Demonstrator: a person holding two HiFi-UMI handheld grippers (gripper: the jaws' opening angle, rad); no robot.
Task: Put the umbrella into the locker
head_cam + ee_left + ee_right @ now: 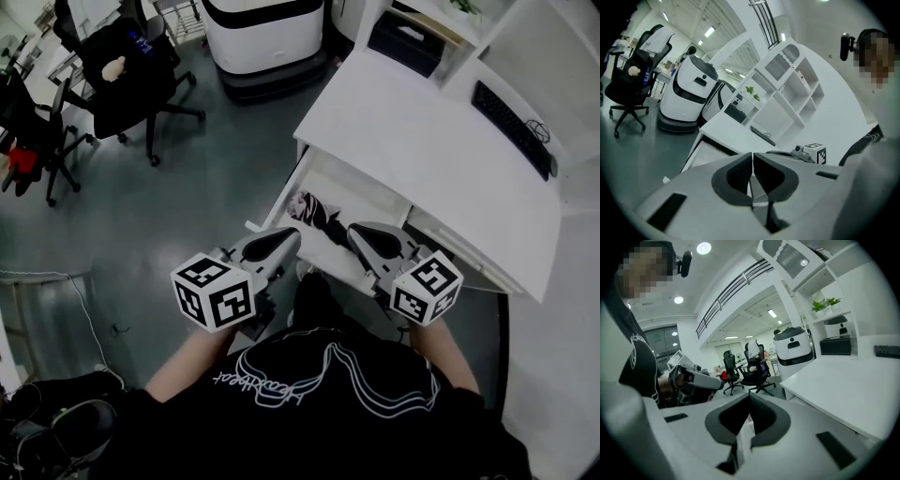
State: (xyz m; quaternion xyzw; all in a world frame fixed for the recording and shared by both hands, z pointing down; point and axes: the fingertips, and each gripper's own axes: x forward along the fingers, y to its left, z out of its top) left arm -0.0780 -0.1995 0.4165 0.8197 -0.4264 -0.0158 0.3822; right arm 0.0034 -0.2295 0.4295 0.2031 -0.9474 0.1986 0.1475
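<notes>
In the head view a folded dark umbrella [315,214] with a patterned end lies inside the open white drawer [366,186] under the desk. My left gripper [292,235] hovers just in front of the drawer's near edge. Its jaws meet at the tips with nothing between them, as the left gripper view [753,153] shows. My right gripper [354,228] hangs beside it over the same edge. In the right gripper view [750,394] its jaws are shut and empty. Neither gripper touches the umbrella. The umbrella appears in neither gripper view.
The white desk [422,141] carries a black keyboard [511,127] and open shelves at the back. A large white machine [262,33] stands on the grey floor beyond the drawer. Black office chairs [131,75] stand to the left. A thin cable [80,309] lies on the floor.
</notes>
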